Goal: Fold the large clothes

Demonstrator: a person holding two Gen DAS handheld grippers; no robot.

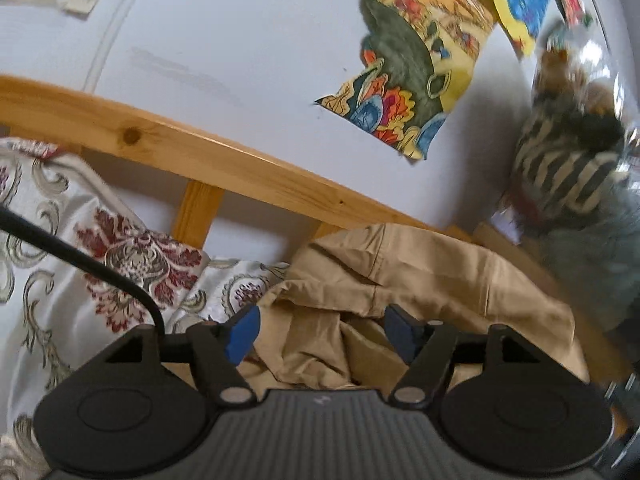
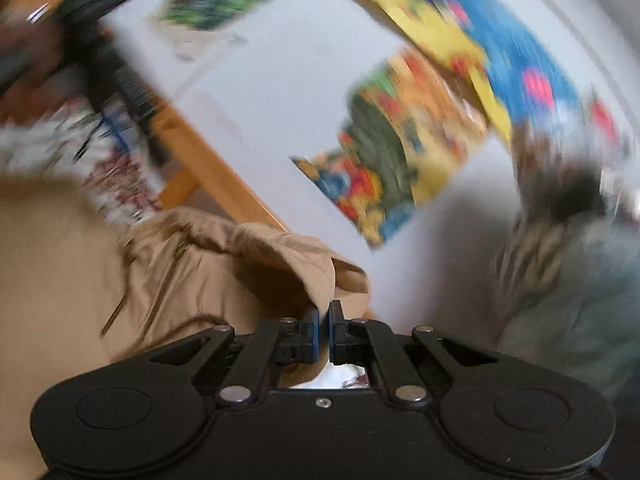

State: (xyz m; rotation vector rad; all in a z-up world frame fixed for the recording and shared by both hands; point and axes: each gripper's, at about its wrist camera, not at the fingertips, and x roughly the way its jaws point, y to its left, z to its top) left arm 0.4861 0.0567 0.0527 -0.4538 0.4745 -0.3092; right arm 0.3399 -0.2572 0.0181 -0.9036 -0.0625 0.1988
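Landmark for all places: the wooden bed rail.

Left of frame, below the rail: patterned bedspread, cream with red floral medallions, covering the bed. A black cable crosses it toward the left claw.

Left claw: jaws stand wide apart, nothing pressed between the blue pads. The tan garment lies bunched on the bed just below the rail, directly ahead of this claw, with folds of cloth in the gap but not pinched.

Right claw: jaws drawn together to a narrow slit. The tan garment bunches just beyond the tips and a fold reaches them. Heavy blur; I cannot tell whether an edge is actually clamped.

Judgement, step in hand: regrasp between folds. To do it well, the free left claw should pick a seam or hem, not a loose bulge, so the layer comes up single. Pull both held points apart until the cloth is taut before laying it over. Keep the cloth below the rail so it does not snag on the slats.

Above the rail, right: coloured drawings on the white wall.

Far right of the rail: a striped basket or bag, contents fuzzy, possibly soft toys; too blurred to name.
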